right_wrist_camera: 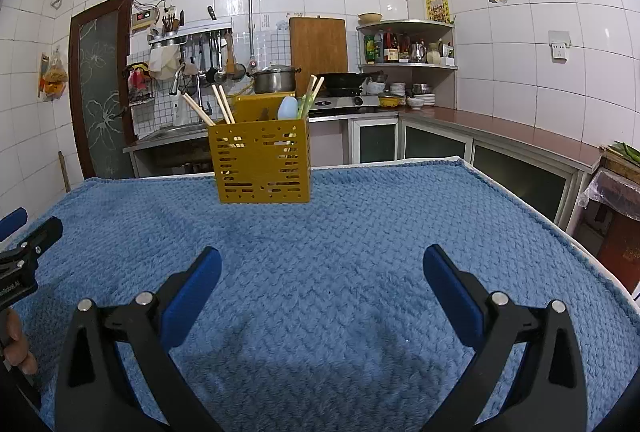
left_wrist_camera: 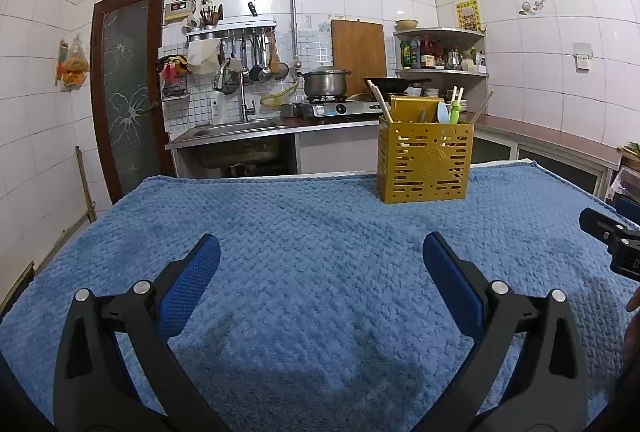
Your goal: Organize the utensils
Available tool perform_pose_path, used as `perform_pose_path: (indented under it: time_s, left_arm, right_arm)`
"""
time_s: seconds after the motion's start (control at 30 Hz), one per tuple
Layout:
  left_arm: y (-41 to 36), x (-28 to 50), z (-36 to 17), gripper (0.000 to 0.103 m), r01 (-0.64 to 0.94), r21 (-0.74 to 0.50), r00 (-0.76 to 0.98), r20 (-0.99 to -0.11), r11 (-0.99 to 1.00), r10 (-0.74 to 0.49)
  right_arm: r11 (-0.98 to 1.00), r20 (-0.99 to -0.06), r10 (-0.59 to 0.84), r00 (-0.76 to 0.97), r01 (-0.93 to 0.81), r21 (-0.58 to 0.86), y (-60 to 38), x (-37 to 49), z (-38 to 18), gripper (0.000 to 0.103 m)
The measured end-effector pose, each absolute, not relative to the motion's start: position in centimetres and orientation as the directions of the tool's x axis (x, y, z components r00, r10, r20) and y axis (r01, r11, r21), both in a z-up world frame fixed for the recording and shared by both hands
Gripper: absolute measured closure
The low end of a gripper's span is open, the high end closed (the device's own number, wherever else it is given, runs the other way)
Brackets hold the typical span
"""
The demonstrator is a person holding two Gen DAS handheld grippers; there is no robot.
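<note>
The left gripper and right gripper both gape wide over the blue towel, holding and touching nothing; the yellow utensil holder stands upright near the towel's far edge; chopsticks lean out leftward, handles up; a pale blue spoon and something green, perhaps a utensil, sit half hidden inside.

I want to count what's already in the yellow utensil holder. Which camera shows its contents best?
The right wrist view: the holder shows chopsticks fanned apart and a pale blue spoon clearly. The left wrist view has the holder too, but its contents bunch together more.
</note>
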State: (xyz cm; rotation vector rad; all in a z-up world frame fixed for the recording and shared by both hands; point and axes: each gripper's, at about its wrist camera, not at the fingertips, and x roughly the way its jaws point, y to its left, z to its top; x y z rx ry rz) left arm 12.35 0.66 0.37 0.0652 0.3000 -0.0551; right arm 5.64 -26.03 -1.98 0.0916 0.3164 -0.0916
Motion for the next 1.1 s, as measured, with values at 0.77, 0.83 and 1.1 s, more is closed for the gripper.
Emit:
perform_pose_path:
  time_s: [0.77, 0.83, 1.1]
  left_arm:
    - [1.47, 12.59, 0.05, 0.005, 0.063, 0.034, 0.952, -0.303, 0.997, -0.049]
    - [1.50, 12.59, 0.04, 0.005, 0.062, 0.033, 0.952, -0.303, 0.998, -0.050]
    - [1.57, 12.61, 0.06, 0.005, 0.065, 0.039, 0.953, -0.299, 0.997, -0.051]
  right_arm:
    - [0.993, -0.313, -0.073, 0.947, 0.099, 0.068, -25.99, 5.57, -1.95, 0.004]
    - [0.993, -0.312, -0.072, 0.947, 0.098, 0.068, -25.98, 5.56, -1.95, 0.004]
    - [0.993, -0.312, -0.073, 0.947, 0.099, 0.068, -25.93, 5.57, -1.96, 0.004]
